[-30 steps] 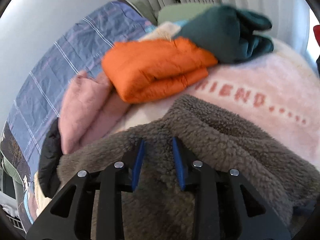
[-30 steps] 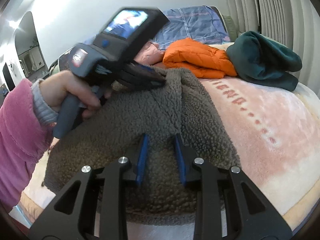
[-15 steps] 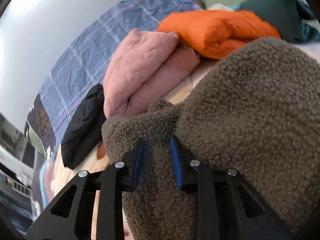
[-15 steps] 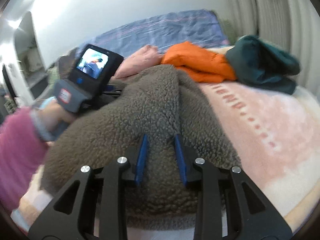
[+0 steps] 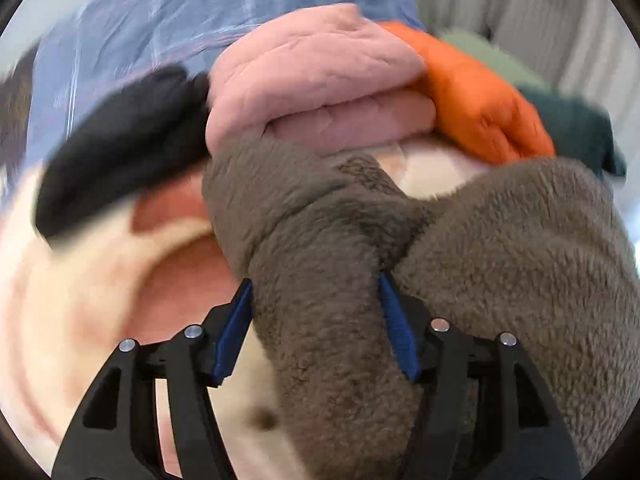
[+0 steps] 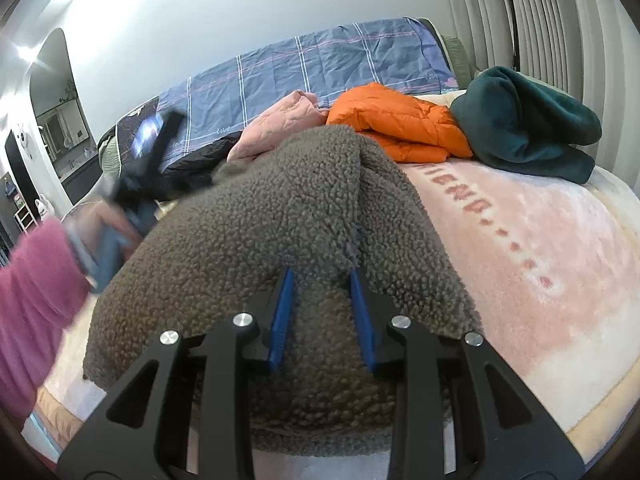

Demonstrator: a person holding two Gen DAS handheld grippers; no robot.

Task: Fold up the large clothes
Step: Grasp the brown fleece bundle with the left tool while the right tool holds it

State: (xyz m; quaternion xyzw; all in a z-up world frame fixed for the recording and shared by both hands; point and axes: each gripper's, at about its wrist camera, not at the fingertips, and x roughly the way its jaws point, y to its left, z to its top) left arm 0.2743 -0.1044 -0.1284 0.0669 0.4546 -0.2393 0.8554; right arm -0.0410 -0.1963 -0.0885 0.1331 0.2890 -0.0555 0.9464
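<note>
A brown fleece jacket (image 6: 256, 216) lies bunched on the pink blanket (image 6: 532, 280) of a bed. My right gripper (image 6: 322, 280) is shut on a fold of the fleece near its front edge. My left gripper (image 5: 316, 284) has its jaws spread wide around a thick roll of the same fleece (image 5: 320, 264), which fills the gap between them. The left gripper also shows blurred in the right wrist view (image 6: 148, 168), at the fleece's left side, held by a hand in a pink sleeve.
Folded clothes lie at the head of the bed: a pink quilted jacket (image 5: 320, 84), an orange puffer (image 6: 396, 124), a dark green garment (image 6: 524, 124) and a black one (image 5: 120, 140). A blue checked cover (image 6: 304, 60) lies behind them. Curtains hang at the right.
My left gripper has swung left and down with the fleece, and its jaws have spread wider. The right gripper has stayed put on the fleece.
</note>
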